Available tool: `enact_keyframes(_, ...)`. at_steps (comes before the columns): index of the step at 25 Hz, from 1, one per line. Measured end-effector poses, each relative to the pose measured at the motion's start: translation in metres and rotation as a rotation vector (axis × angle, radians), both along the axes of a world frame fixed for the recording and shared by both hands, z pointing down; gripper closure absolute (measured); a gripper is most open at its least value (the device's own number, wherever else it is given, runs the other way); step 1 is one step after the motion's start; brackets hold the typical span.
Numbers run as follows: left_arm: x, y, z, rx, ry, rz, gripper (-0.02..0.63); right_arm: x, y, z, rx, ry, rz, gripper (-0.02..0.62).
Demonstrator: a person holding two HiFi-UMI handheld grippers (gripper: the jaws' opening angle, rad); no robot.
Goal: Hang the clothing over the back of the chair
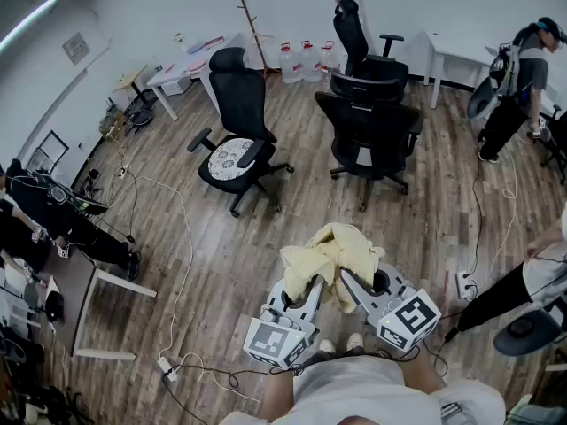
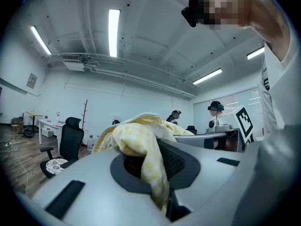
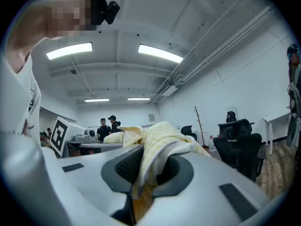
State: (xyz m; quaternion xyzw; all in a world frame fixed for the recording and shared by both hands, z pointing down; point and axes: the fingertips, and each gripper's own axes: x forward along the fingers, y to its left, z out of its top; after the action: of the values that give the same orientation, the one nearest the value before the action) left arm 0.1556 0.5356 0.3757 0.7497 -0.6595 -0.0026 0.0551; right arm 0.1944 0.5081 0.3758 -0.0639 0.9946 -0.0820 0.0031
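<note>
A pale yellow garment (image 1: pixel 330 257) hangs bunched between my two grippers, low in the head view above the wooden floor. My left gripper (image 1: pixel 309 292) is shut on its left part, and the cloth (image 2: pixel 143 147) spills out over the closed jaws. My right gripper (image 1: pixel 348 284) is shut on the right part of the same cloth (image 3: pixel 153 157). Ahead stand black office chairs: one with a patterned seat cushion (image 1: pixel 235 127) at centre left, another with its back toward me (image 1: pixel 370 131) at centre right, and a third (image 1: pixel 365 47) behind it.
White desks (image 1: pixel 186 65) stand at the back left and back right (image 1: pixel 461 53). Cables (image 1: pixel 182 264) trail over the floor at the left, with a power strip (image 1: pixel 464 285) at the right. People (image 1: pixel 523 73) stand at the right and left edges. A coat stand (image 1: pixel 251 11) is by the far wall.
</note>
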Motion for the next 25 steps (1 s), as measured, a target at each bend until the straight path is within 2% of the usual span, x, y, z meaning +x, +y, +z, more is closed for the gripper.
enact_keyframes(7,0.006,-0.006,0.006,-0.009,0.0,-0.009,0.565,0.004,-0.006,0.008,-0.023,-0.003,0.001,0.537)
enact_keyframes(14,0.014,0.003,0.002,-0.004,-0.003,-0.053,0.565,0.011,0.001,0.003,-0.012,-0.006,-0.043,0.537)
enact_keyframes(25,-0.003,-0.012,0.006,-0.011,0.001,-0.072,0.565,-0.008,-0.015,0.007,-0.025,0.005,-0.055,0.537)
